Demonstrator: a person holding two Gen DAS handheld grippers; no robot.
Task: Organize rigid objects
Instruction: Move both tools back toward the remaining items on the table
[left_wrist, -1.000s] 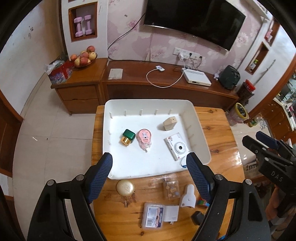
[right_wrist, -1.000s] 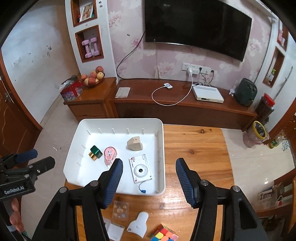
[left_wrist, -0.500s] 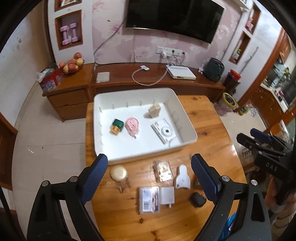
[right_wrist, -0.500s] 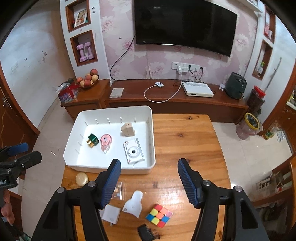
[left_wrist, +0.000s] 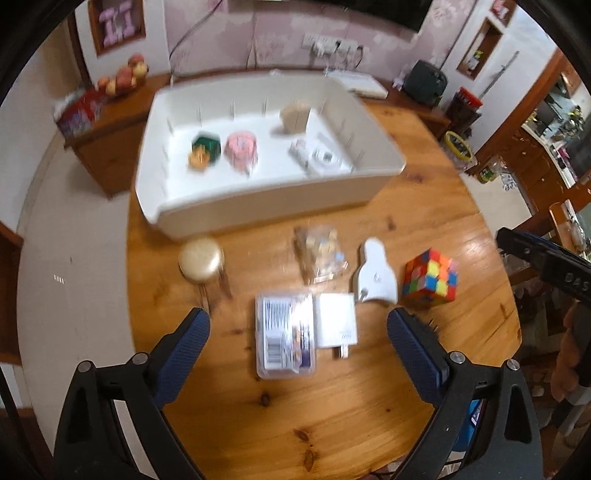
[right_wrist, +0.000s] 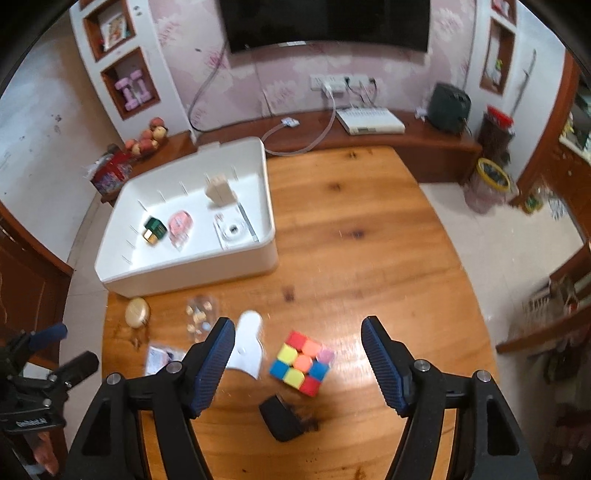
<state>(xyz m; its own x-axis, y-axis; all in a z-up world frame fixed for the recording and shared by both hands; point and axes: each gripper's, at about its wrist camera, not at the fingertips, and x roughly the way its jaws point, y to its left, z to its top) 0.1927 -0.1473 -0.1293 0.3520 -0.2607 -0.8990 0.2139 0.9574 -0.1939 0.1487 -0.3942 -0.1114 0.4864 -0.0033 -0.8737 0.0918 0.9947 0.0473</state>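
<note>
Hanging over the wooden tabletop (left_wrist: 369, 406), the left tool (left_wrist: 295, 332) has its jaws opening wide, with nothing pinched. Under it lie a clear plastic case (left_wrist: 286, 338) and a white plug (left_wrist: 337, 325), side by side. The right tool (right_wrist: 297, 350) is opening too and grips nothing. A colorful cube (right_wrist: 301, 362) sits on the tabletop between its fingers, near a small black thing (right_wrist: 282, 422). A white bin (right_wrist: 192, 266) stands farther back, holding a green bottle (right_wrist: 154, 229), a pink thing (right_wrist: 180, 223) and a white camera (right_wrist: 234, 230).
</note>
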